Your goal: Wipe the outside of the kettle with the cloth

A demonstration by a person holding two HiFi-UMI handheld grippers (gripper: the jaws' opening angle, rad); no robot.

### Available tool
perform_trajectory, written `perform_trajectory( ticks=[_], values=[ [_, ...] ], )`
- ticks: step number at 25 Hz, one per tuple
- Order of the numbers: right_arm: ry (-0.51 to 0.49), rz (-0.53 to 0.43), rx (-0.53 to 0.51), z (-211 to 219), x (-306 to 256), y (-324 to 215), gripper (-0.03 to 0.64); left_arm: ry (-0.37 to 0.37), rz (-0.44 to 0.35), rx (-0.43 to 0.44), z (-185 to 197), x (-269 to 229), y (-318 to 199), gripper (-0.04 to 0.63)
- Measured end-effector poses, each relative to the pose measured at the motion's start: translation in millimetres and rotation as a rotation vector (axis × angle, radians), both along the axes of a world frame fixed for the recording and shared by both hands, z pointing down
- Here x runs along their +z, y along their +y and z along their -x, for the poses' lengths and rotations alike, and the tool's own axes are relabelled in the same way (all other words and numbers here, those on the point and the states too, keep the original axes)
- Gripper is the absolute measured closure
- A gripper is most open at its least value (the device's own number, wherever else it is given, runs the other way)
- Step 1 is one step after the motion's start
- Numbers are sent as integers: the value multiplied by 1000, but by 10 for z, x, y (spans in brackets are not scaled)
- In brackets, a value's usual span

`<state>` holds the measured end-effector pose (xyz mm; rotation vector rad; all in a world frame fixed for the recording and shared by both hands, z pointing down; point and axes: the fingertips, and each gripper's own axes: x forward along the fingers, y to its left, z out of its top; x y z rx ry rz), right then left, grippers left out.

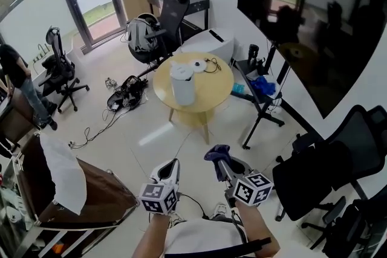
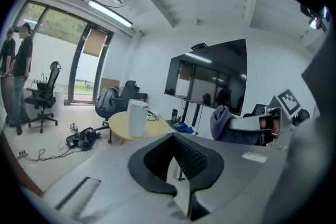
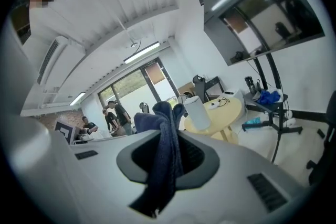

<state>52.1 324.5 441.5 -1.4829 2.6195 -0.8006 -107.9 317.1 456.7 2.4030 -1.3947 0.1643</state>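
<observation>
Near: your right gripper (image 3: pixel 167 162) is clamped on the dark blue cloth (image 3: pixel 164 128), with a fold bunched above the jaws and a tail hanging below. Your left gripper (image 2: pixel 181 165) has its jaws together on nothing. Both sit close to your body.

Far: the kettle (image 1: pixel 182 86), a white cylinder, stands upright on the round yellow table (image 1: pixel 213 95). It is well apart from both grippers, with bare floor between.

Step in hand, as judged: the approach. Bring the bunched fold, not the jaw tips, against the kettle wall. The grip on the cloth looks narrow, so press lightly or it may pull out. The empty left gripper could steady the kettle from the opposite side, since a tall body may slide or tip.

Not readable: the kettle's far side, any handle or spout, and whether the white disc (image 1: pixel 198 65) beside it is its lid.
</observation>
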Motion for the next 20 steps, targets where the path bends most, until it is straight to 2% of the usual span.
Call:
perform_trajectory(
  ticks=[7, 14, 20],
  values=[
    [87, -3, -64, 631, -43, 145, 549, 45, 17, -31, 459, 47, 140, 591],
    [105, 8, -44, 832, -32, 94, 549, 57, 8, -28, 696, -4, 52, 591],
    [120, 34, -40, 864, 78, 87, 549, 68, 19, -15, 697, 44, -26, 591]
  ],
)
